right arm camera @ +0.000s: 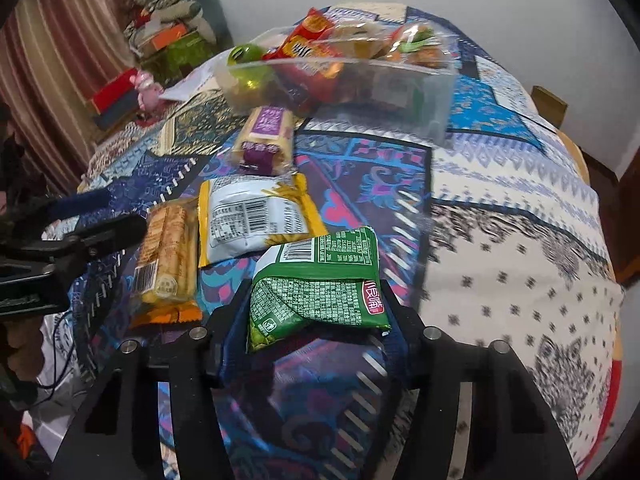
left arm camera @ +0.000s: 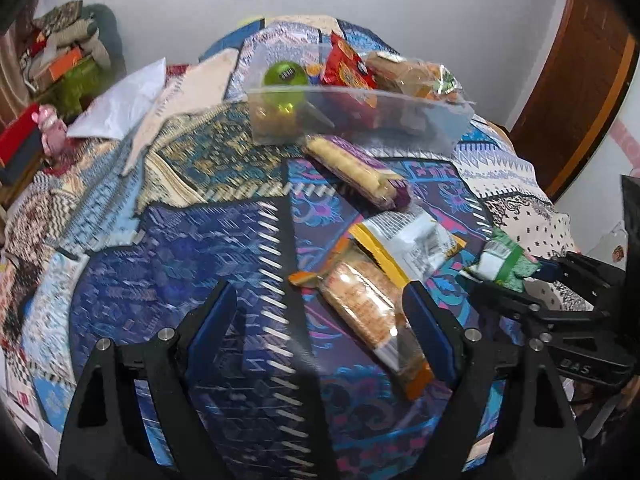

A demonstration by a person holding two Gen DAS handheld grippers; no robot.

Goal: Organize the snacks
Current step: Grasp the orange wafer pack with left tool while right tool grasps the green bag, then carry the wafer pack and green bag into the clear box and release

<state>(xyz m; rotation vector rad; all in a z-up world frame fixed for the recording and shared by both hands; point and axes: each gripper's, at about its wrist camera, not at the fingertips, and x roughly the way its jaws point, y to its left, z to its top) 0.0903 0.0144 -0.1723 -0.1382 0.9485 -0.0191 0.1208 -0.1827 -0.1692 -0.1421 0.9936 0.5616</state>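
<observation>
My right gripper (right arm camera: pixel 316 316) is shut on a green snack packet (right arm camera: pixel 316 280) and holds it just above the cloth; it also shows in the left wrist view (left arm camera: pixel 506 262). My left gripper (left arm camera: pixel 320 308) is open and empty, with an orange cracker pack (left arm camera: pixel 368 300) lying against its right finger. The cracker pack (right arm camera: pixel 168 256) lies left of a yellow-and-white packet (right arm camera: pixel 252 220). A purple biscuit pack (right arm camera: pixel 264 140) lies in front of a clear plastic bin (right arm camera: pixel 412 92) that holds a green round tub (right arm camera: pixel 246 60), a red packet (right arm camera: pixel 304 46) and other snacks.
The patterned patchwork cloth (right arm camera: pixel 500 220) covers the round table. A cluttered shelf with boxes (left arm camera: pixel 60 72) and a pink toy (left arm camera: pixel 50 128) stands at the far left. A wooden door (left arm camera: pixel 580 80) is at the right. A white sheet (left arm camera: pixel 120 100) lies at the back left.
</observation>
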